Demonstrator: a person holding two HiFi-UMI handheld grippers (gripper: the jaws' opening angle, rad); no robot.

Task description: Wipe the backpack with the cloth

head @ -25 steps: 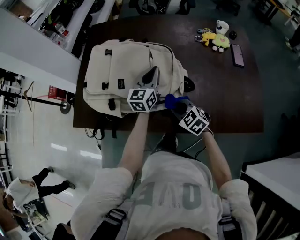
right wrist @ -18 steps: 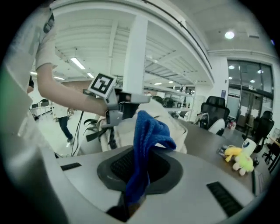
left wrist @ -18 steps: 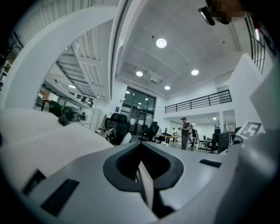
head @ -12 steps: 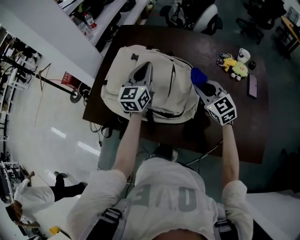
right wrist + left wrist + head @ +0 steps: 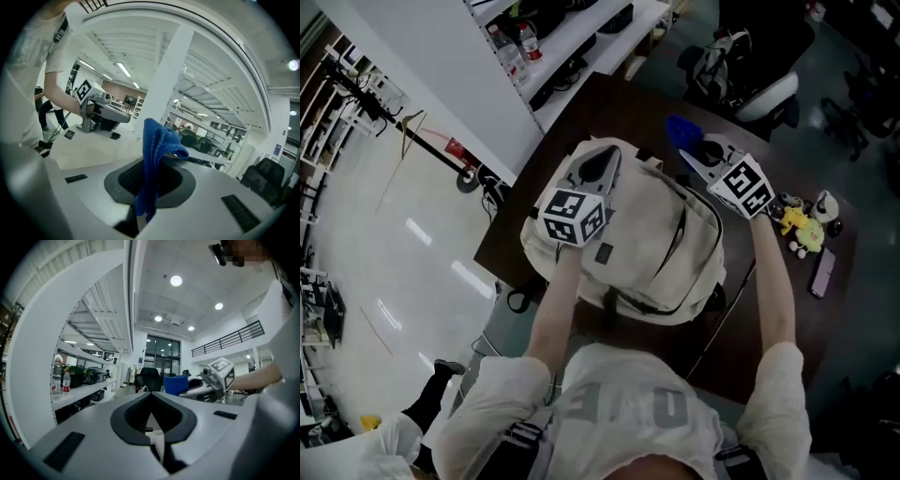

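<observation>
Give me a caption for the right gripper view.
Right gripper shut on a blue cloth, with the backpack and left gripper beyond.

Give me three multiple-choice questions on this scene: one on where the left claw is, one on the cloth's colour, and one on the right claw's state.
1. Where is the left claw?
A. Over the backpack
B. Beside the phone
C. Down on the floor

2. What colour is the cloth?
A. Red
B. Blue
C. White

3. What state is the right claw in?
A. Wide open and empty
B. Shut on the cloth
C. Shut on a backpack strap

Answers:
1 A: the head view shows it above the backpack's pale fabric.
2 B: it is blue in both the head view and the right gripper view.
3 B: the right gripper view shows the cloth pinched between its jaws.
</observation>
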